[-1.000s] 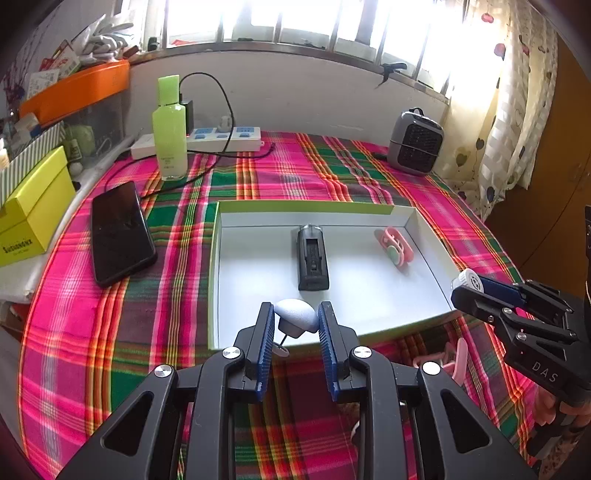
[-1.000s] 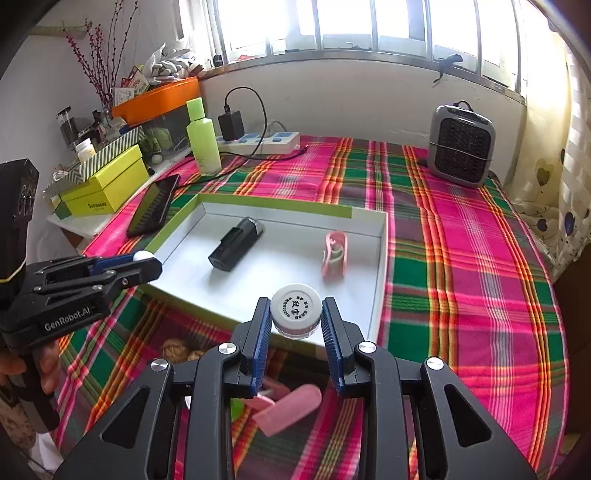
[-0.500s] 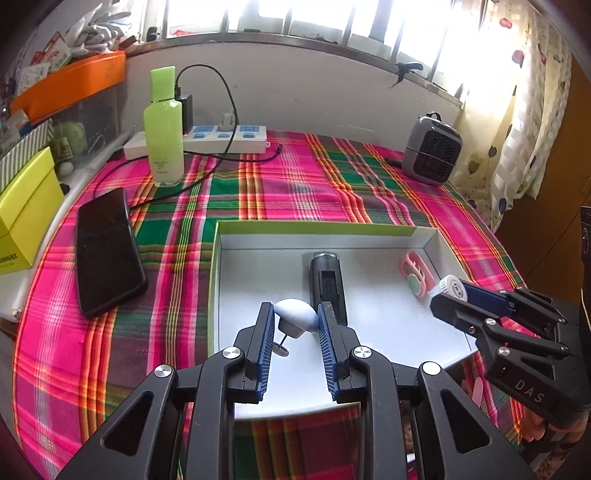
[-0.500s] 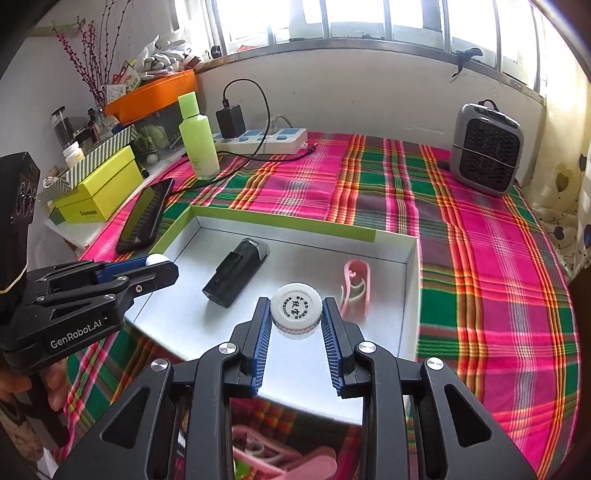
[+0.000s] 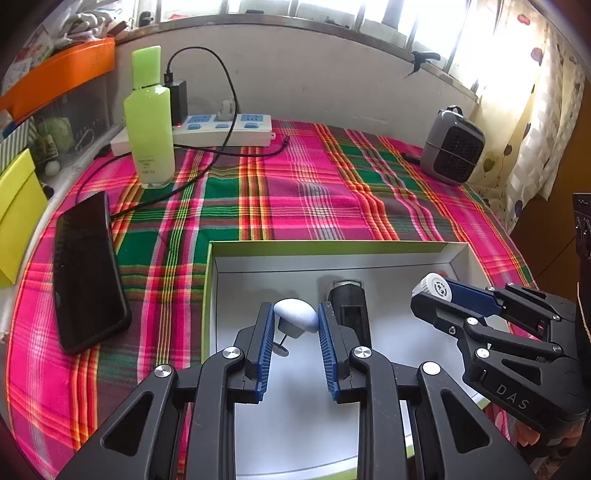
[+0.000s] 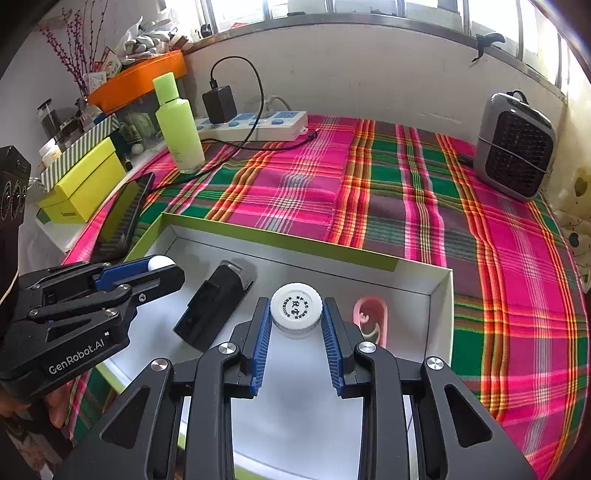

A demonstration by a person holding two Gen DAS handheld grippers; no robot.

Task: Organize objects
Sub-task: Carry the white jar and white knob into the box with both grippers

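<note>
Now both grippers hang over the white box (image 5: 369,254): the left gripper (image 5: 295,325) is clamped on a small white plug (image 5: 295,314), the right gripper (image 6: 295,314) on a white capped bottle (image 6: 295,308). Better to lower each onto bare floor, away from the black device (image 6: 214,302) and pink clip (image 6: 371,319), before letting go.

Bright daylight from blown-out windows (image 5: 332,7) behind. Sharp focus throughout, no motion blur. Strong fisheye bending and dark vignette at corners. Soft shadows inside white tray (image 6: 439,295).
</note>
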